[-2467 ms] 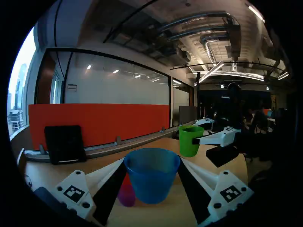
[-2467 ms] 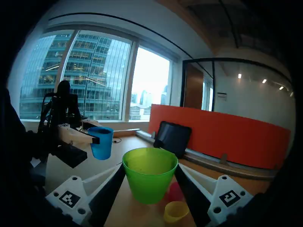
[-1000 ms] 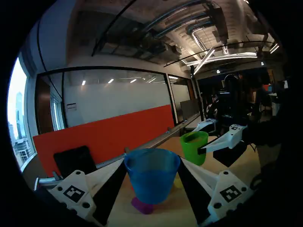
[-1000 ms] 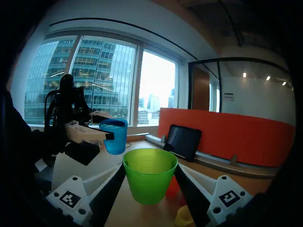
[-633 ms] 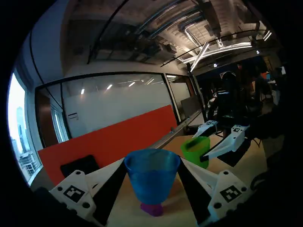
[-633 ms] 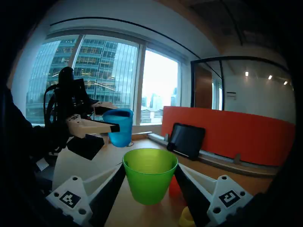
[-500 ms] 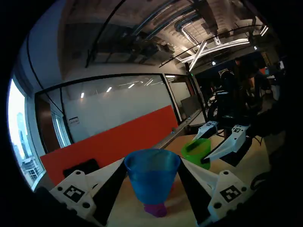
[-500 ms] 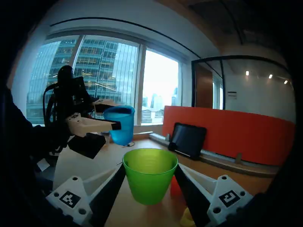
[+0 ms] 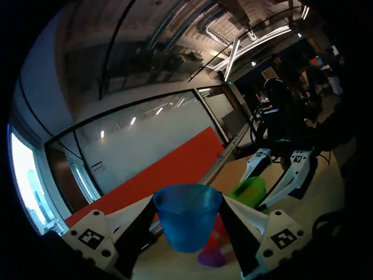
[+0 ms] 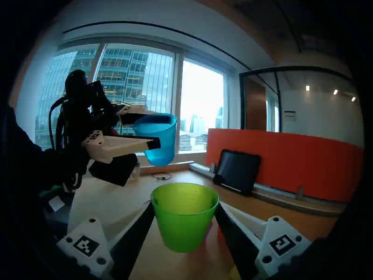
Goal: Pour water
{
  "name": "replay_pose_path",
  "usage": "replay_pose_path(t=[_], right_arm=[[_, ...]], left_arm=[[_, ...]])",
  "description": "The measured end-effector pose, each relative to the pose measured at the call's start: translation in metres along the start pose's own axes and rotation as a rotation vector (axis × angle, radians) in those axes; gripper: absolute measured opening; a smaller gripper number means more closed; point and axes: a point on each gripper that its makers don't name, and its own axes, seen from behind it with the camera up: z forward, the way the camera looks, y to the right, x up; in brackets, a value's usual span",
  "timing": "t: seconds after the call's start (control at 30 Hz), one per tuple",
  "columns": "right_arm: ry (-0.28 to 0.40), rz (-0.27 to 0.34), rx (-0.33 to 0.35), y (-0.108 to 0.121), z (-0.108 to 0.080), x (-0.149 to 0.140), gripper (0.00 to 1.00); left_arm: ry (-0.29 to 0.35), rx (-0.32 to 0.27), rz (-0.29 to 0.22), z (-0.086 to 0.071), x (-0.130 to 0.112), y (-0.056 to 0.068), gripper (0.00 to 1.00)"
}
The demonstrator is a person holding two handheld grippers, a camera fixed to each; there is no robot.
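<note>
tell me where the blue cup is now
The blue cup is held by the left gripper, above and left of the green cup in the right gripper view.

Blue cup (image 9: 187, 224), green cup (image 10: 185, 219), orange partition (image 10: 303, 163), purple cup (image 9: 211, 257)

No text is legible; the notice (image 10: 290, 115) on the glass wall (image 10: 326, 128) is too small to read.

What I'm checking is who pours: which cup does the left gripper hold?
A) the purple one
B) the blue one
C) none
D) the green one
B: in the left gripper view the blue cup sits clamped between the fingers of the left gripper, while the right gripper holds the green cup.
</note>
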Motion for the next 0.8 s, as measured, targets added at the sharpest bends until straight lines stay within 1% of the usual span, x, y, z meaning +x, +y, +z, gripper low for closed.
replay_pose_path(t=[0.2,0.47,0.67,0.8], right_arm=[[-0.006,0.001,0.015,-0.007,0.005,-0.004,0.91],[-0.014,0.010,0.027,-0.011,0.008,-0.010,0.91],[-0.015,0.010,0.038,-0.016,0.010,-0.012,0.91],[-0.017,0.010,0.047,-0.019,0.012,-0.014,0.91]], left_arm=[[-0.006,0.004,0.072,0.003,0.004,0.002,0.88],[-0.014,0.008,0.135,0.004,0.007,0.006,0.88],[-0.014,0.018,0.178,0.005,0.011,0.004,0.88],[-0.015,0.024,0.219,0.005,0.014,0.003,0.88]])
